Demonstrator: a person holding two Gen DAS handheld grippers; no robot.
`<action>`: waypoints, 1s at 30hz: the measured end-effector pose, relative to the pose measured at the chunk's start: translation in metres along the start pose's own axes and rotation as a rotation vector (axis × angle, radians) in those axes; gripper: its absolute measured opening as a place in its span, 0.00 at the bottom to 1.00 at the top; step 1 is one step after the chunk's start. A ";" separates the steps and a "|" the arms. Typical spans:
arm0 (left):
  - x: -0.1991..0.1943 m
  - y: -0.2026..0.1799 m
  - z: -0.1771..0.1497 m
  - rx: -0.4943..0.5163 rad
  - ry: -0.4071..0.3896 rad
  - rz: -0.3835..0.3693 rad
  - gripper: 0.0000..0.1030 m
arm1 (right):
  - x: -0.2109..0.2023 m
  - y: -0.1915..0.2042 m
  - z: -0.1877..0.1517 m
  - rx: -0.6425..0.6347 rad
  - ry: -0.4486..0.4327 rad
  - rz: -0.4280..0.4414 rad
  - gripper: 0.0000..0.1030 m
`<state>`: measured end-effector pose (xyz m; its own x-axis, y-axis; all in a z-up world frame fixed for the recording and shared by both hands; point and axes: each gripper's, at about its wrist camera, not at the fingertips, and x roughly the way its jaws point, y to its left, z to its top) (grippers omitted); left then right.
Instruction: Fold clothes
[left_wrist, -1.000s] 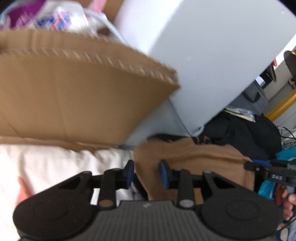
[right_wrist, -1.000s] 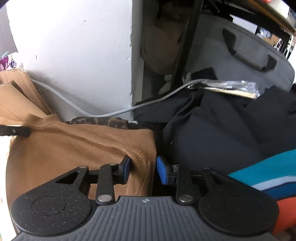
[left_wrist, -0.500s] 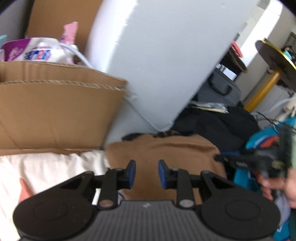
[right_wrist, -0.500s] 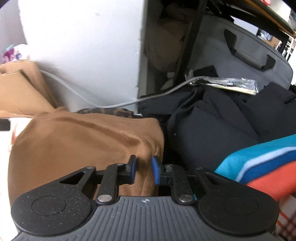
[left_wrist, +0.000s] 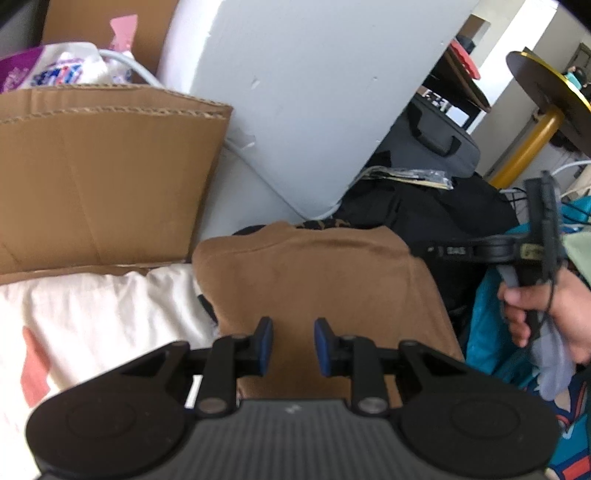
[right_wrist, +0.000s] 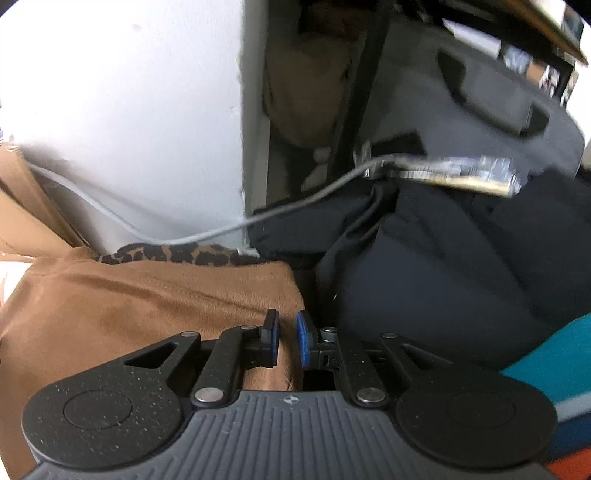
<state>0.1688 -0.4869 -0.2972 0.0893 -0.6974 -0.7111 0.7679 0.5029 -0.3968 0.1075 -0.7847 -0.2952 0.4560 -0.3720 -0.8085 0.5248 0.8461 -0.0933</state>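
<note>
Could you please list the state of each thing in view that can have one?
Brown garment: folded, lying flat on the pile.
Left gripper: jaws apart above the garment, holding nothing.
Right gripper: jaws closing on the garment's edge.
Cardboard box: open.
Grey bag: closed.

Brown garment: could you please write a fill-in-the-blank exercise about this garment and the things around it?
In the left wrist view, the folded brown fabric garment lies just right of a crumpled ____ cloth.
Behind the garment peeks a fabric strip with a ____ print.
The thin grey cable runs from the wall to the pile of ____ clothes.
Missing words: white; leopard; black.
</note>
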 end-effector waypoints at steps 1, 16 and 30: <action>-0.004 0.000 -0.001 -0.015 -0.010 0.001 0.25 | -0.006 0.002 0.000 -0.018 -0.016 -0.003 0.16; -0.009 -0.015 -0.031 -0.010 -0.029 0.064 0.41 | -0.057 0.024 -0.066 -0.117 -0.104 0.067 0.16; -0.026 -0.008 -0.075 -0.043 -0.030 0.146 0.47 | -0.045 0.019 -0.124 -0.196 -0.037 -0.035 0.15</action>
<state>0.1126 -0.4349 -0.3191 0.2176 -0.6296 -0.7458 0.7177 0.6211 -0.3150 0.0078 -0.7049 -0.3329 0.4680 -0.4130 -0.7813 0.3924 0.8893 -0.2351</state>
